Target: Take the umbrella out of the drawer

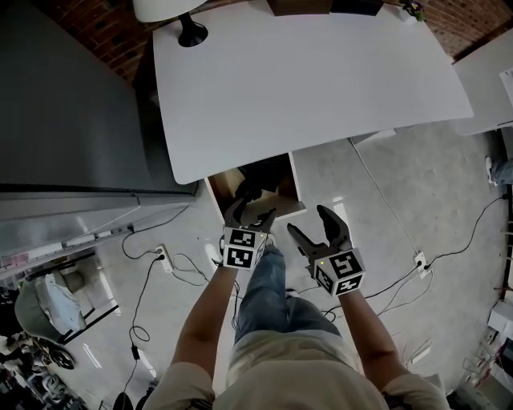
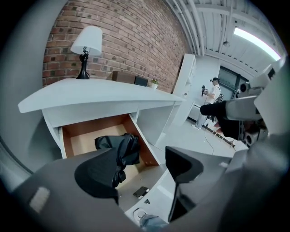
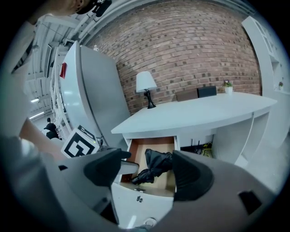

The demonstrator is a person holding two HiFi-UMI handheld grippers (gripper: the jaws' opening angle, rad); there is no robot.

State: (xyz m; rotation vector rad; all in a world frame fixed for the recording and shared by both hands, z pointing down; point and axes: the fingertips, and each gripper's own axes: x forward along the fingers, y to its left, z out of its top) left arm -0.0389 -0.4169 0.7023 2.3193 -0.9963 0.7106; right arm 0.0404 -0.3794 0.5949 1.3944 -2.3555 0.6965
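Note:
A black folded umbrella (image 2: 121, 149) lies in the open wooden drawer (image 2: 81, 136) under the white desk (image 1: 321, 72); in the right gripper view the umbrella (image 3: 157, 165) lies slantwise across the drawer (image 3: 152, 144). From the head view the drawer (image 1: 295, 186) is pulled out and the umbrella (image 1: 252, 190) shows as a dark shape, partly hidden by my left gripper (image 1: 252, 213). That left gripper (image 2: 140, 170) hangs open above the drawer's front, apart from the umbrella. My right gripper (image 1: 314, 227) is just to its right, also open (image 3: 149, 171) and holding nothing.
A lamp (image 1: 180, 16) stands at the desk's far left corner. A tall grey cabinet (image 1: 64, 96) flanks the desk on the left. Cables and a power strip (image 1: 164, 258) lie on the concrete floor. A small dark item (image 2: 141, 191) rests in the drawer's front. A person (image 2: 210, 97) stands far off.

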